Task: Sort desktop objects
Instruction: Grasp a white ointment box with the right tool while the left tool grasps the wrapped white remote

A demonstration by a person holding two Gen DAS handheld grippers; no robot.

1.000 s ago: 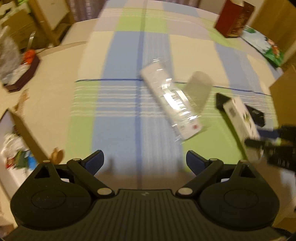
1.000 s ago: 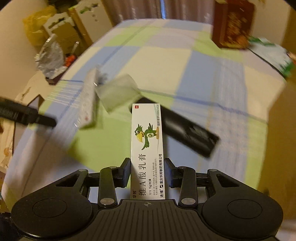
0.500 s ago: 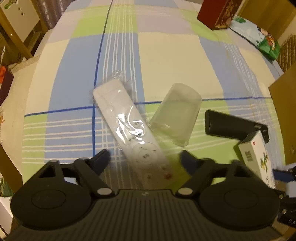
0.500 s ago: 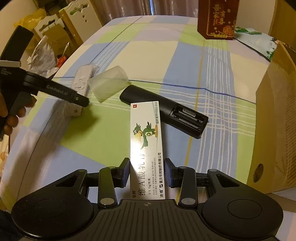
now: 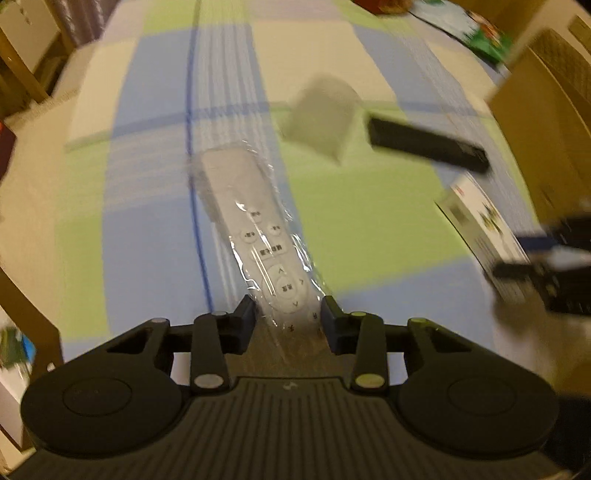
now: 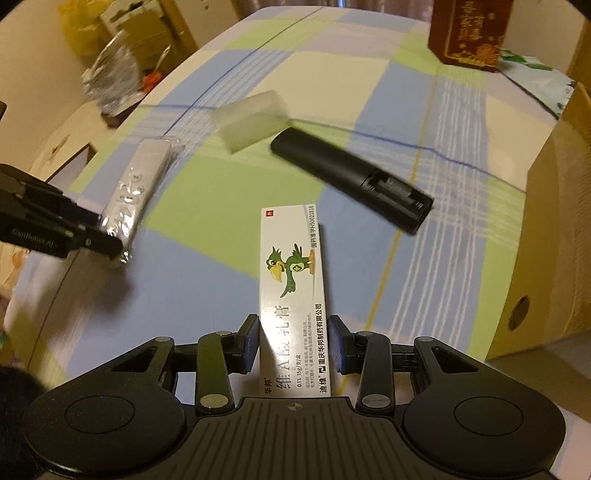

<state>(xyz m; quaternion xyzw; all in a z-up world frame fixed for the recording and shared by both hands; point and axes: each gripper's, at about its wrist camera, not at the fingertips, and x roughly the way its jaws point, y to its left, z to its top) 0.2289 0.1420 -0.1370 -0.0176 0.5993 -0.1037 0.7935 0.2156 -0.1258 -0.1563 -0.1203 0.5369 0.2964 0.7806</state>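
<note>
Left wrist view: on the checked tablecloth (image 5: 155,206) a translucent cup (image 5: 321,118) lies on its side beside a black remote (image 5: 424,146), toward the far right corner near a cardboard box (image 5: 535,122). Half a second ago the left gripper (image 5: 288,317) stood open above the white remote (image 5: 255,236); now its fingers are clamped on the plastic-wrapped remote's near end, which runs away between them.

Right wrist view: the black remote (image 6: 351,177) lies just beyond the ointment box (image 6: 291,295), battery bay open; a red carton (image 6: 469,33) stands at the far edge. The right gripper (image 6: 293,341) holds the ointment box as before, fingers closed on its near end
</note>
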